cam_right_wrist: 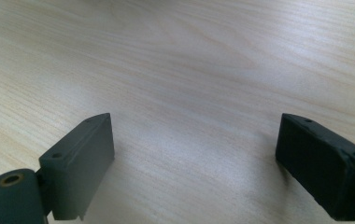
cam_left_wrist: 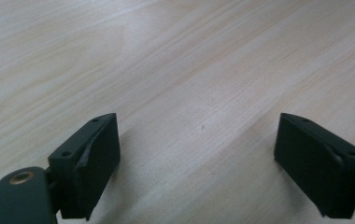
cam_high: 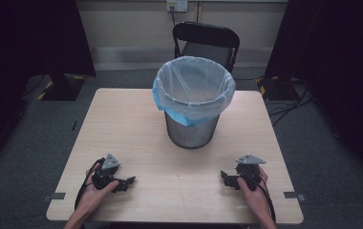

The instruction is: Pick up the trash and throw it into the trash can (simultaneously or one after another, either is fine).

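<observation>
A metal mesh waste bin (cam_high: pixel 192 129) lined with a pale blue bag (cam_high: pixel 194 90) stands upright on the wooden table (cam_high: pixel 136 124), toward its far middle. My left gripper (cam_high: pixel 128 182) rests near the front left edge, held by a hand and pointing right. Held in the other hand, my right gripper (cam_high: pixel 225 177) rests near the front right and points left. In the left gripper view the left gripper (cam_left_wrist: pixel 198 140) has its jaws spread wide over bare wood. The right gripper (cam_right_wrist: pixel 195 140) in its own view is equally wide, with nothing between its jaws.
A black folding chair (cam_high: pixel 205 42) stands behind the table's far edge. Dark stands with cables (cam_high: pixel 284 88) sit on the grey floor at both far corners. Bare tabletop lies between the two grippers and in front of the bin.
</observation>
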A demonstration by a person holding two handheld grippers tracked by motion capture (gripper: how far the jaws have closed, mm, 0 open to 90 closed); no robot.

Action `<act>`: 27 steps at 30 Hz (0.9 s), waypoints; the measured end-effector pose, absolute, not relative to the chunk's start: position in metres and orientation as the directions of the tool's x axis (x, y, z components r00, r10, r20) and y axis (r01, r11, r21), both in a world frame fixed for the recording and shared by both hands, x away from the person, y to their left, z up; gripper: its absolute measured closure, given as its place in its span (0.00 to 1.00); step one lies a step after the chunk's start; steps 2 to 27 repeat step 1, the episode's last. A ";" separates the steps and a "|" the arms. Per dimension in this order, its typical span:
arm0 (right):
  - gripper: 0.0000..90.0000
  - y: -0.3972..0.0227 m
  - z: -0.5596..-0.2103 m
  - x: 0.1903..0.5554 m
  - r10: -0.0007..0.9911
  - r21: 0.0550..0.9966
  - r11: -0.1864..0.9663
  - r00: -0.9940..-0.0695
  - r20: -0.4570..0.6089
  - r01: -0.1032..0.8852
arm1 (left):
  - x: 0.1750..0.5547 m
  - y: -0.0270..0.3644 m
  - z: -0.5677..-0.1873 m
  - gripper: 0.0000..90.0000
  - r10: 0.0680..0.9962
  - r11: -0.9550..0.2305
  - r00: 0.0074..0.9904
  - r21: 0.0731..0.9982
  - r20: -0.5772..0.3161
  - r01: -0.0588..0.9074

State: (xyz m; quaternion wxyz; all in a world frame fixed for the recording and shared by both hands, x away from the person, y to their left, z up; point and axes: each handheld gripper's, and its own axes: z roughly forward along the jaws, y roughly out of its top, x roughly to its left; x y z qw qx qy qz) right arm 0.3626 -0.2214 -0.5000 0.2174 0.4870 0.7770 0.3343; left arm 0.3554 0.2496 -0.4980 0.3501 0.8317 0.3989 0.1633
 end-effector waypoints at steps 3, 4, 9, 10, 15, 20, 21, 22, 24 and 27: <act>0.12 -0.221 -0.500 0.363 0.902 0.731 0.302 -0.431 -0.012 0.611 | 0.356 0.249 -0.499 0.13 0.779 -0.435 0.626 0.717 -0.002 0.545; 0.12 -0.221 -0.500 0.363 0.902 0.731 0.302 -0.431 -0.012 0.611 | 0.356 0.249 -0.499 0.13 0.779 -0.435 0.626 0.717 -0.002 0.545; 0.12 -0.221 -0.500 0.363 0.902 0.731 0.302 -0.431 -0.012 0.611 | 0.356 0.249 -0.499 0.13 0.779 -0.435 0.626 0.717 -0.002 0.545; 0.12 -0.221 -0.500 0.363 0.902 0.731 0.302 -0.431 -0.012 0.611 | 0.356 0.249 -0.499 0.13 0.779 -0.435 0.626 0.717 -0.002 0.545; 0.12 -0.221 -0.500 0.363 0.902 0.731 0.302 -0.431 -0.012 0.611 | 0.356 0.249 -0.499 0.13 0.779 -0.435 0.626 0.717 -0.002 0.545; 0.12 -0.221 -0.500 0.363 0.902 0.731 0.302 -0.431 -0.012 0.611 | 0.356 0.249 -0.499 0.13 0.779 -0.435 0.626 0.717 -0.002 0.545; 0.12 -0.221 -0.500 0.363 0.902 0.731 0.302 -0.431 -0.012 0.611 | 0.356 0.249 -0.499 0.13 0.779 -0.435 0.626 0.717 -0.002 0.545; 0.12 -0.221 -0.500 0.363 0.902 0.731 0.302 -0.431 -0.012 0.611 | 0.356 0.249 -0.499 0.13 0.779 -0.435 0.626 0.717 -0.002 0.545; 0.12 -0.221 -0.500 0.363 0.902 0.731 0.302 -0.431 -0.012 0.611 | 0.356 0.249 -0.499 0.13 0.779 -0.435 0.626 0.717 -0.002 0.545; 0.12 -0.221 -0.500 0.363 0.902 0.731 0.302 -0.431 -0.012 0.611 | 0.356 0.249 -0.499 0.13 0.779 -0.435 0.626 0.717 -0.002 0.545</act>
